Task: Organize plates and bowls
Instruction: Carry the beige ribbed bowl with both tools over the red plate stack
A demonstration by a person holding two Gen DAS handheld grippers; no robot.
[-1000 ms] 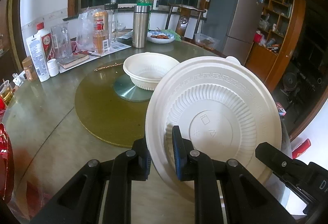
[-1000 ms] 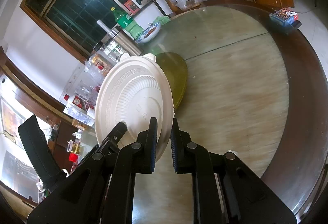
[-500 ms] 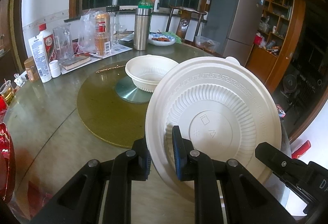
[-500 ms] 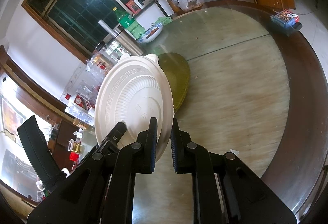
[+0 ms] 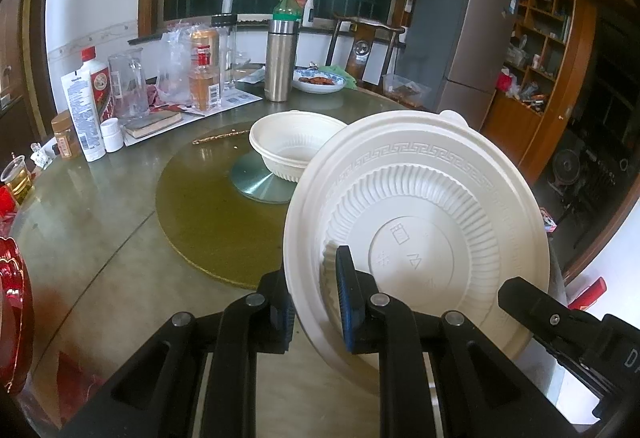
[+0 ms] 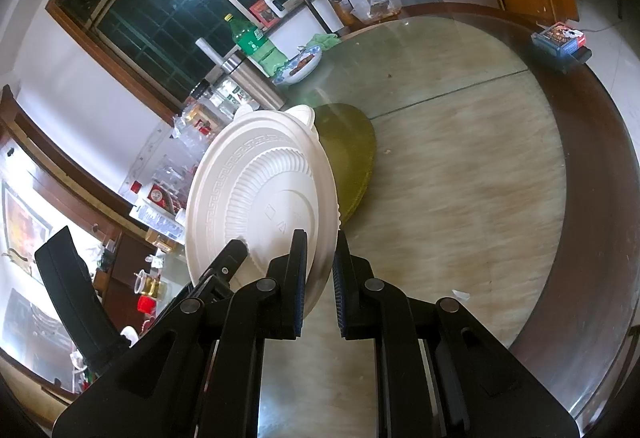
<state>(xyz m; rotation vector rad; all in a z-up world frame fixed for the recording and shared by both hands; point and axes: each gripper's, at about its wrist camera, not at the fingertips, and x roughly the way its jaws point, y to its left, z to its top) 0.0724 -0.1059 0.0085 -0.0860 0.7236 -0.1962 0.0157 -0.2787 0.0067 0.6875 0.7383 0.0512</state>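
The left gripper is clamped on the rim of a white ribbed plastic bowl, which it holds on edge above the round glass-topped table, underside toward the camera. The bowl's flat base carries small embossed marks and characters, too faint to read, and a Greek-key band circles its rim.

In the right wrist view the right gripper is also closed on that bowl's rim, 1 blue-padded finger on each side, with the other tool's black tip against the underside at the left.

A second white ribbed plastic bowl stands upright on the silver hub of the olive-gold turntable disc, beyond the held bowl.

At the table's far edge stand a steel vacuum flask, a green plastic bottle behind it, a white tube with small printed text and a white bottle with a red label; none of the lettering is legible.
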